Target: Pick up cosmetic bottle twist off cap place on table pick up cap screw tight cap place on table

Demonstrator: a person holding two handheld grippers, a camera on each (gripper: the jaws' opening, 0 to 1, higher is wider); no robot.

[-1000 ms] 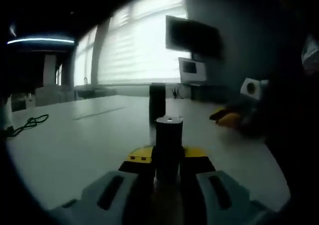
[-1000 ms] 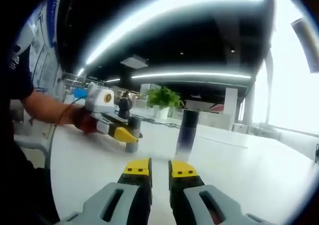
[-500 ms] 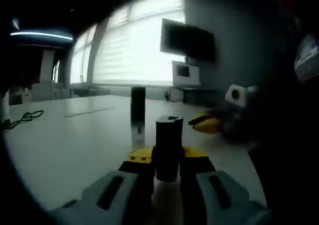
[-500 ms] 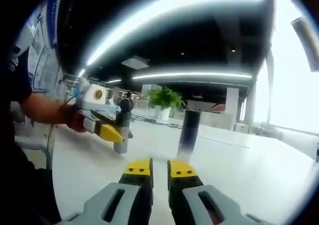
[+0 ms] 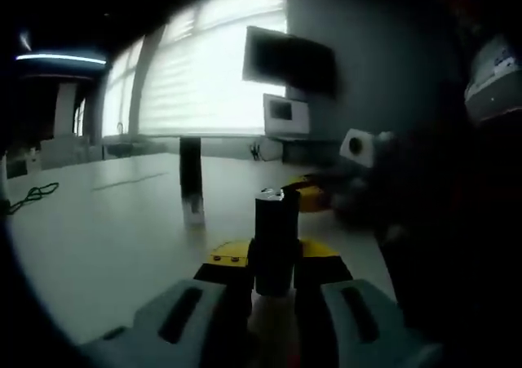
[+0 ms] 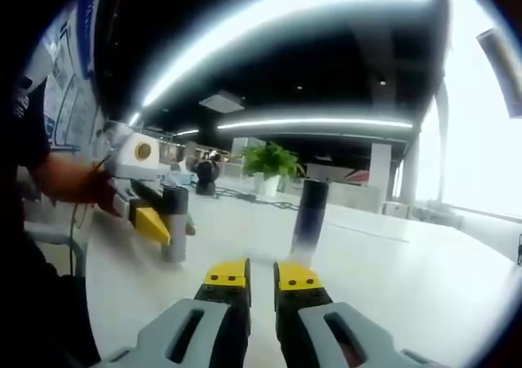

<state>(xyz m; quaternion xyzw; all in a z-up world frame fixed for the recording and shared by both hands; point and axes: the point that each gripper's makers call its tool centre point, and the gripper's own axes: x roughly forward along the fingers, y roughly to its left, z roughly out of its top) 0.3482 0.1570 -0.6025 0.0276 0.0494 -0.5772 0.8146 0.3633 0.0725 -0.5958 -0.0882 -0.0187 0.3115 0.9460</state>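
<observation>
Left gripper (image 5: 273,258) fingers clamped on cap (image 5: 276,237), right gripper (image 6: 261,277) fingers together; align cap squarely over bottle (image 6: 308,217) ahead before twisting.

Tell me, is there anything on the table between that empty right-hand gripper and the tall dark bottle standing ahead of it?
Nothing visible. In the right gripper view the right gripper, jaws together and holding nothing, faces the bottle across bare white table. The left gripper, shut on the cap, sits off to the side, not in that line.

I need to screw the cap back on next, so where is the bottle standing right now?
The bottle stands upright on the white table, straight ahead of the right claw; in the left gripper view it stands left of the cap.
</observation>
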